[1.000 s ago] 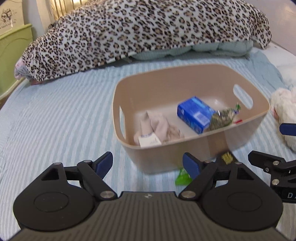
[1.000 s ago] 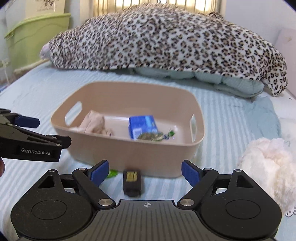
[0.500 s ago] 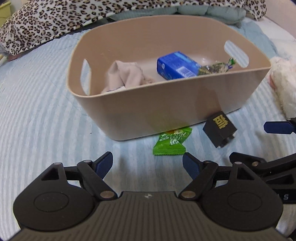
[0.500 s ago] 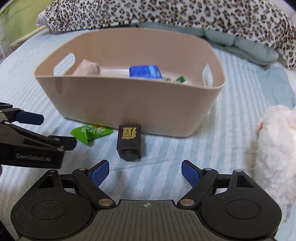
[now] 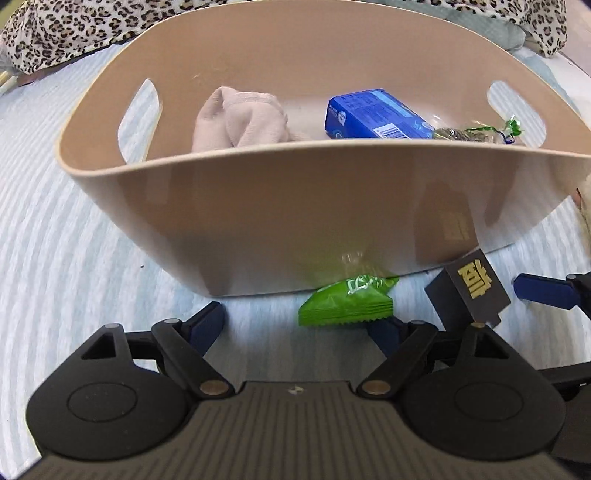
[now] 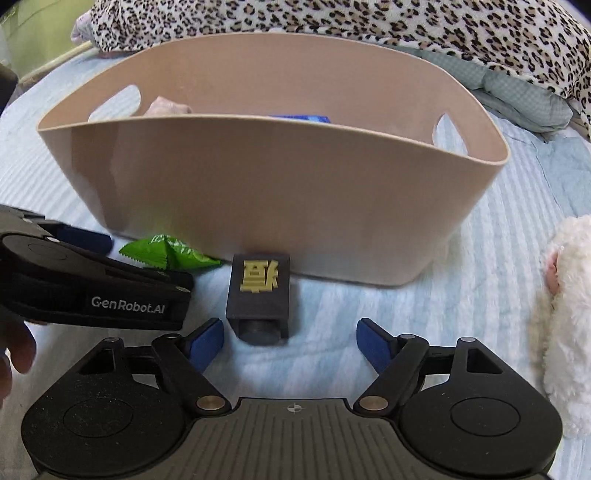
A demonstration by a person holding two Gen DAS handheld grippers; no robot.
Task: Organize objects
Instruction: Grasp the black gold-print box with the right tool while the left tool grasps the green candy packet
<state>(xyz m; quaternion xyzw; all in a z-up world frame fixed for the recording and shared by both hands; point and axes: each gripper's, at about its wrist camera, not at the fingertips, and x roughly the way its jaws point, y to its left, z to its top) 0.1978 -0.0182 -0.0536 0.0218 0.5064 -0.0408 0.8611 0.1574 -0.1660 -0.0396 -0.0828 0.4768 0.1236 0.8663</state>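
Note:
A beige bin (image 5: pixel 258 206) stands on the striped bed, also in the right wrist view (image 6: pixel 258 192). It holds a pink cloth (image 5: pixel 240 118), a blue packet (image 5: pixel 373 114) and a clear snack bag (image 5: pixel 476 133). A green snack packet (image 5: pixel 347 302) lies in front of the bin, just ahead of my open left gripper (image 5: pixel 299 325). A black block with a gold character (image 6: pixel 260 291) lies beside it, close ahead of my open right gripper (image 6: pixel 290 339). The green packet (image 6: pixel 170 253) and the block (image 5: pixel 469 291) show in both views.
A white plush toy (image 6: pixel 565 306) lies at the right. A leopard-print duvet (image 6: pixel 369 26) is heaped behind the bin. The left gripper's body (image 6: pixel 92 291) crosses the right wrist view at left.
Both grippers have dropped low and moved in toward the bin's front: the left closed in on the green packet, the right on the black block. Both stay open.

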